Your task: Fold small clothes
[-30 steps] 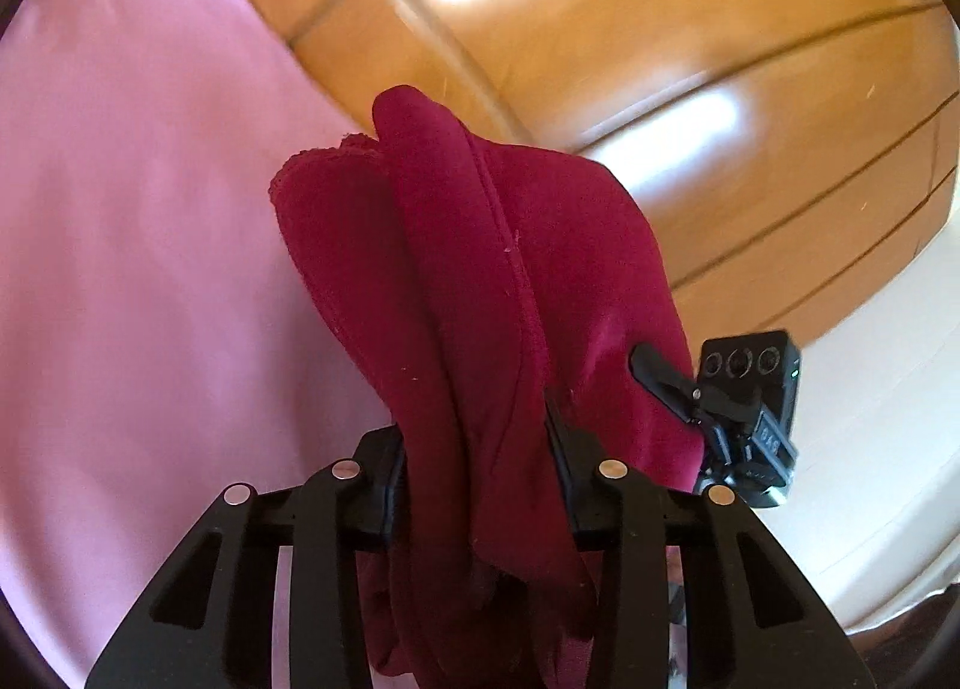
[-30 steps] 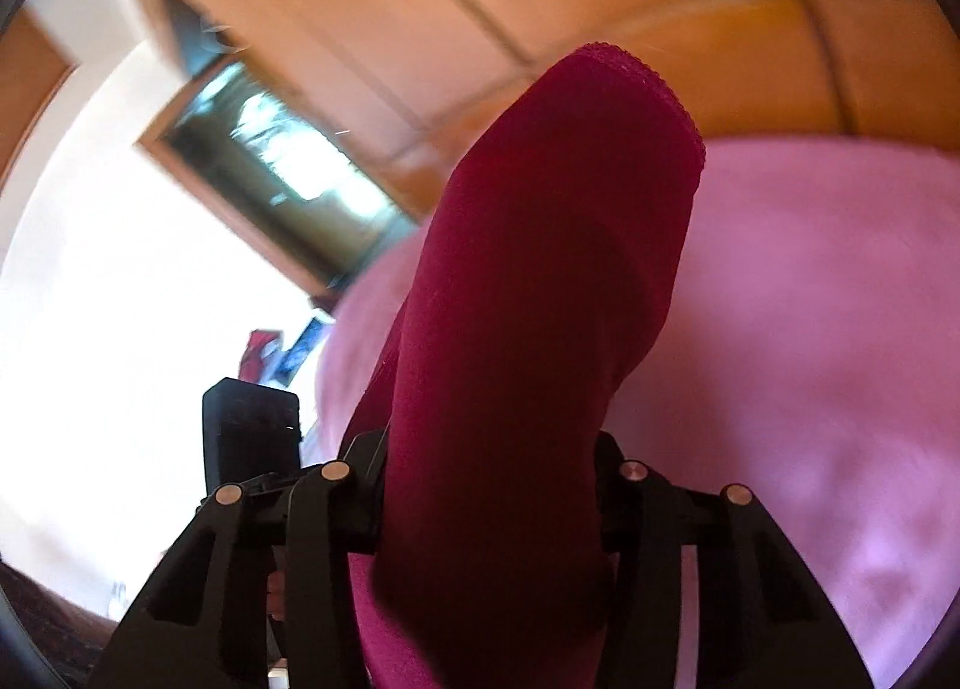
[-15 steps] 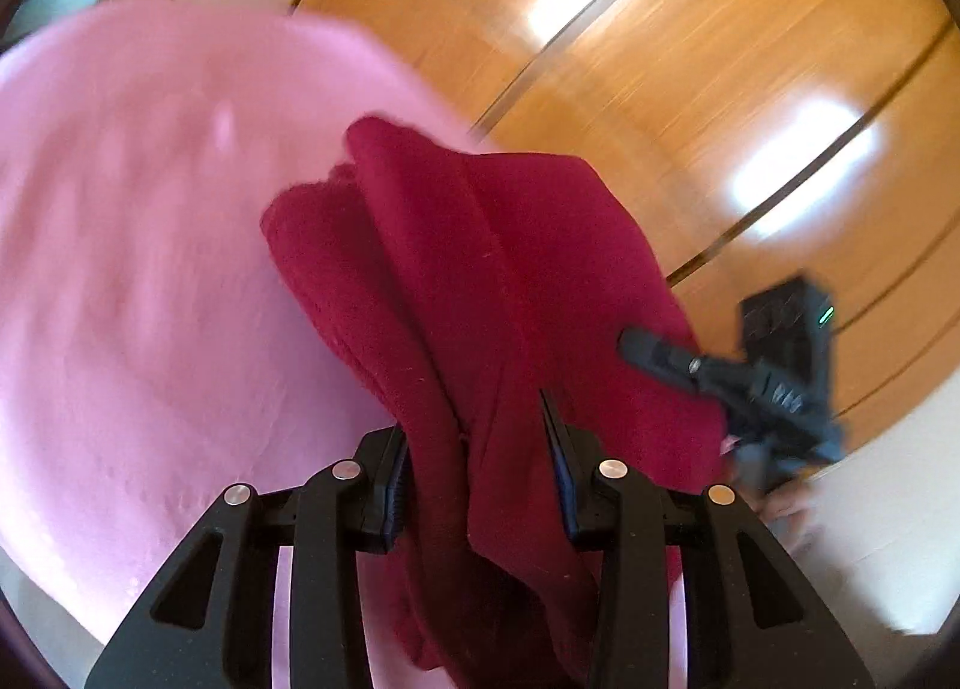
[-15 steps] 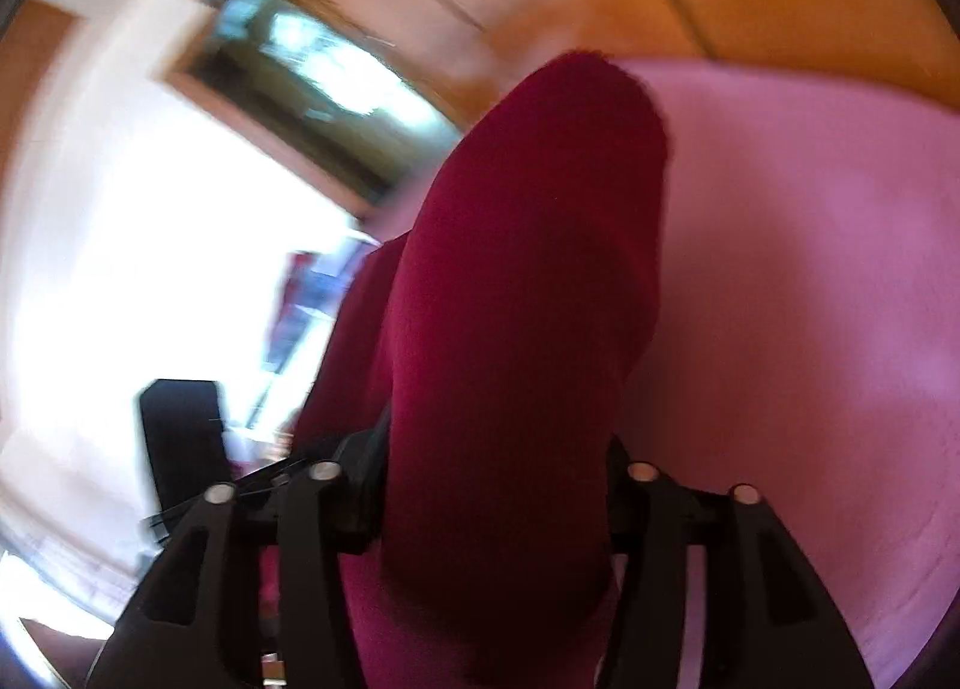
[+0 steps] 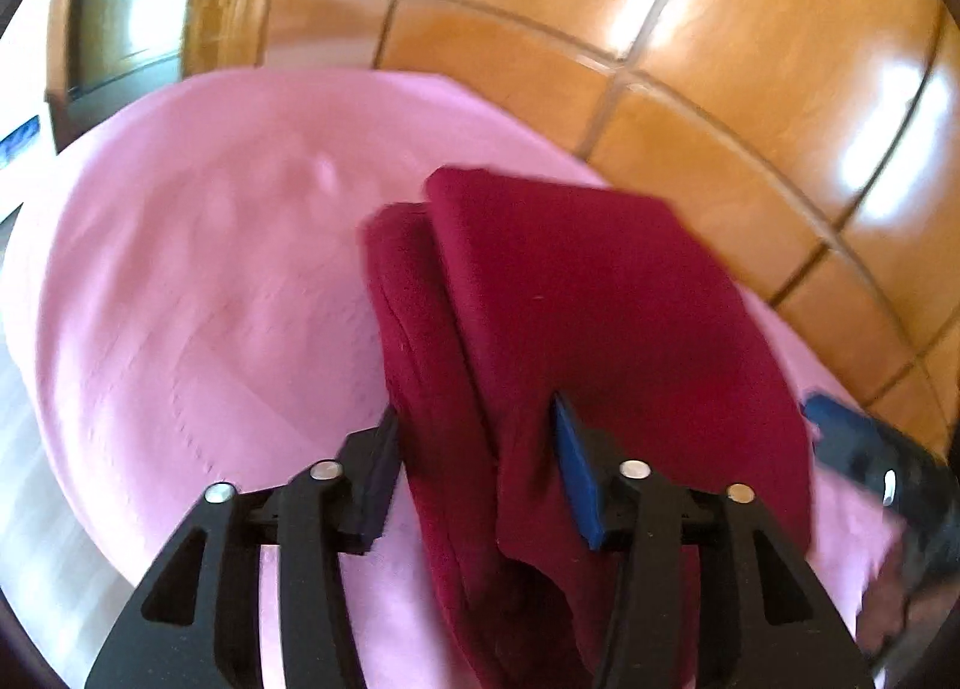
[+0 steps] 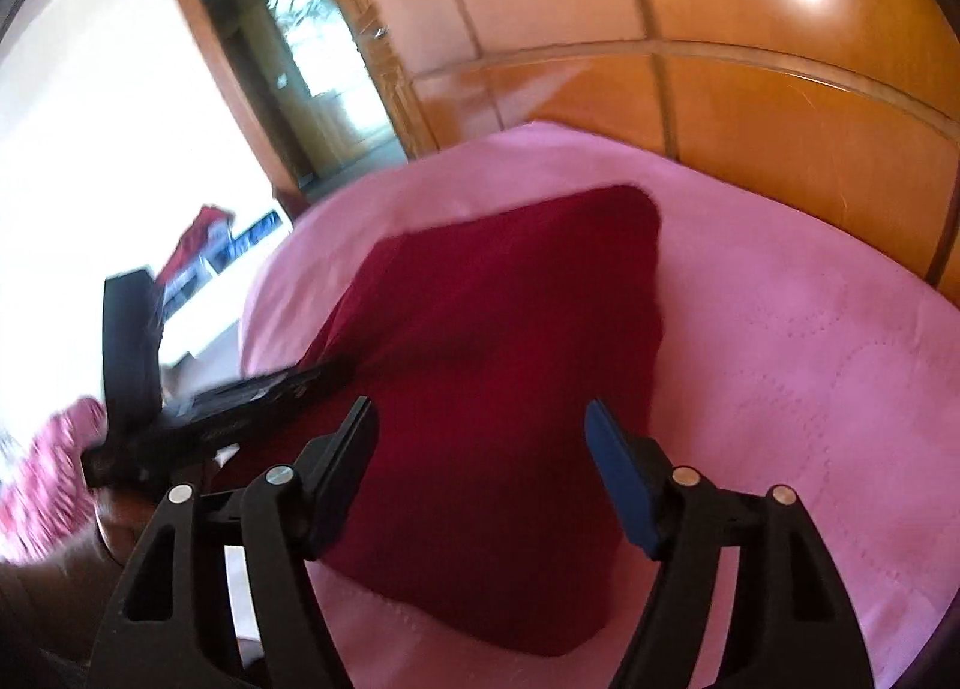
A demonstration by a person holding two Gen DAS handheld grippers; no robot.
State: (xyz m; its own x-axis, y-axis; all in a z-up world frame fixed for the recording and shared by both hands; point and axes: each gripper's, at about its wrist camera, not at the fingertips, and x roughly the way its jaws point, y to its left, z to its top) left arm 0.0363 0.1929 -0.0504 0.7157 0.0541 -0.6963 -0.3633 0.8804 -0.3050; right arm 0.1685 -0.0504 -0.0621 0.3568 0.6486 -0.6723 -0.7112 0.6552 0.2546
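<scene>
Your dark red garment is soft, light and limp, so it will sag and slide apart unless you take it by the folded edges or corners. It lies folded on the pink bed cover, in front of the wooden panelled wall. Your right gripper tilts down over it, jaws spread and just opening, cloth between them but not pinched. Your left gripper tilts down likewise, its jaws just loosening, a fold passing between them.
</scene>
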